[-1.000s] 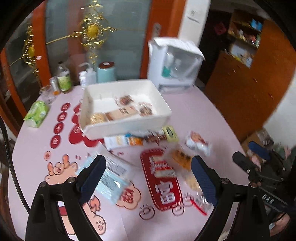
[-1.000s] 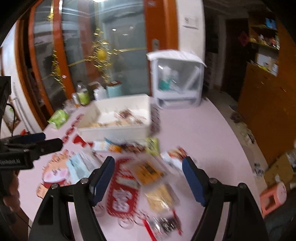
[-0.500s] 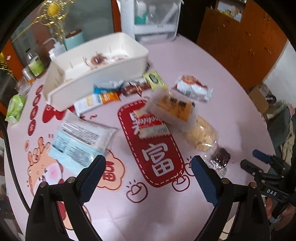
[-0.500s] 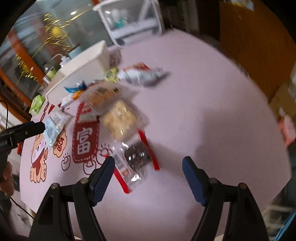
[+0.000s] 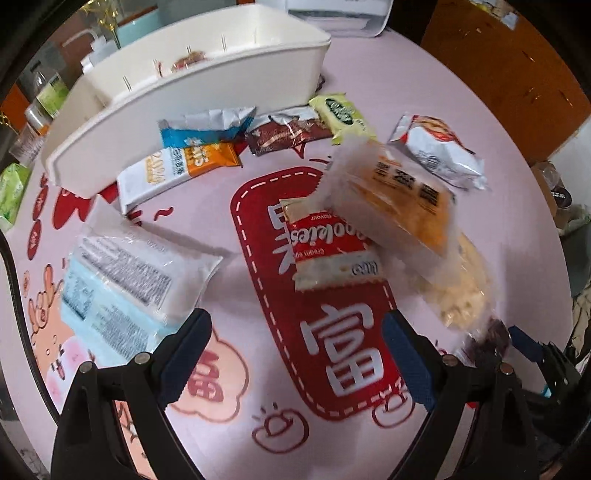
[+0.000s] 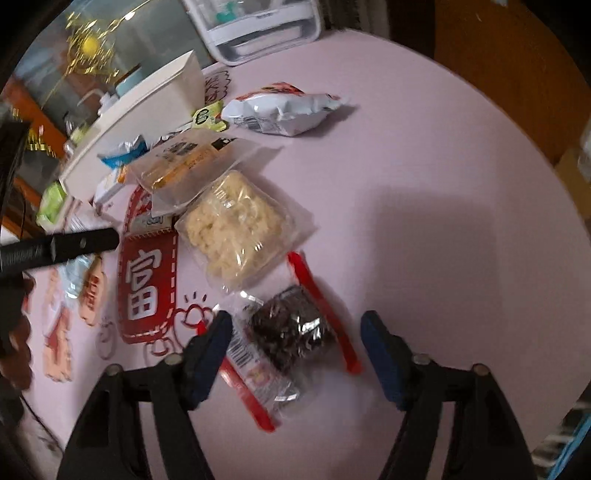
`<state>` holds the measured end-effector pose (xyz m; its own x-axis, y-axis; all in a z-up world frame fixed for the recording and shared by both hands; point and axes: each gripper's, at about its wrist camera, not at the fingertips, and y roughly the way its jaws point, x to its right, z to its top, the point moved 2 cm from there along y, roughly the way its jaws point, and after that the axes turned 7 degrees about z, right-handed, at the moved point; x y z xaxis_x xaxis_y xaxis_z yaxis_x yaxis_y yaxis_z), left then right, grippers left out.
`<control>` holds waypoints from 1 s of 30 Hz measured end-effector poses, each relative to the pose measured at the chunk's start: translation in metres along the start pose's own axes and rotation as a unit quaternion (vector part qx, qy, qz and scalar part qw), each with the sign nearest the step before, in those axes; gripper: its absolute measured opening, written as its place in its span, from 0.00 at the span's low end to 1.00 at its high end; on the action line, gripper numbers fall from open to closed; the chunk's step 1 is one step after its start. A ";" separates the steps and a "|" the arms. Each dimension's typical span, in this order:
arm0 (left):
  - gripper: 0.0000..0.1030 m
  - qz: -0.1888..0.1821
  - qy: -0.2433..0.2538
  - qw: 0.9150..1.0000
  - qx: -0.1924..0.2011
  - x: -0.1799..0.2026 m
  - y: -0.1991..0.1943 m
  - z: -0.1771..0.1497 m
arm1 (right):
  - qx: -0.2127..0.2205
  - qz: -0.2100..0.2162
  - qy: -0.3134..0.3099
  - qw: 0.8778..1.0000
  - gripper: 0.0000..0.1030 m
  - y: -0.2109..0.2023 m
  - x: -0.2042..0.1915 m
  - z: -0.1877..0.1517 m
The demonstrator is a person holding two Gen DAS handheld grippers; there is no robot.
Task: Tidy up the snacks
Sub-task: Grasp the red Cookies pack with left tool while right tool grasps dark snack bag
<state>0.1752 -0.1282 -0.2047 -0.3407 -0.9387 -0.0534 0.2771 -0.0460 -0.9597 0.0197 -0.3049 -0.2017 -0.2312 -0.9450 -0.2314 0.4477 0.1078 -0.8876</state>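
Several snack packs lie loose on a pink round table [image 5: 436, 122]. A white bin [image 5: 207, 85] stands at the back with a few snacks inside. My left gripper [image 5: 295, 354] is open and empty, low over the red mat, with a red cookie pack [image 5: 332, 247] ahead and a pale blue bag [image 5: 122, 280] to its left. My right gripper [image 6: 295, 350] is open, its fingers either side of a dark chocolate snack in a clear red-edged wrapper [image 6: 288, 332]. A pale puffed-snack bag [image 6: 236, 225] and an orange-filled clear pack [image 6: 184, 162] lie beyond it.
A white-and-silver bag [image 6: 284, 107] and a green packet [image 5: 340, 118] lie near the bin. A white appliance [image 6: 258, 26] stands at the table's back. Bottles [image 5: 48, 96] and a green tissue pack [image 5: 11, 188] sit at the far left. The table edge curves close on the right.
Both grippers have dropped lower and closer to the table. The right one has come down around the dark chocolate snack; the left one has neared the cookie pack and blue bag.
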 end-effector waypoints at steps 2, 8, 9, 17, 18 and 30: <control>0.90 -0.003 -0.001 1.000 -0.008 0.001 0.009 0.007 | -0.001 -0.011 -0.025 1.000 0.50 0.003 -0.006 0.002; 0.90 -0.002 0.001 1.000 -0.024 0.011 0.031 0.025 | 0.001 -0.008 -0.036 0.999 0.48 0.004 -0.008 0.002; 0.90 -0.003 0.000 1.000 -0.026 0.013 0.034 0.029 | 0.002 -0.007 -0.036 0.999 0.48 0.004 -0.008 0.001; 0.93 0.028 0.004 0.999 -0.031 0.027 0.061 0.047 | 0.005 -0.006 -0.032 0.999 0.48 0.002 -0.008 0.002; 0.93 0.027 0.002 0.999 -0.026 0.028 0.061 0.050 | 0.005 -0.006 -0.033 0.999 0.48 0.002 -0.009 0.001; 0.46 0.036 -0.013 0.999 -0.016 0.042 0.048 0.064 | 0.006 -0.006 -0.035 0.999 0.47 0.001 -0.009 0.000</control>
<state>0.2316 -0.1917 -0.2351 -0.2965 -0.9479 -0.1163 0.2707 0.0334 -0.9621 0.0221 -0.2965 -0.2003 -0.1752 -0.9656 -0.1921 0.4566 0.0932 -0.8848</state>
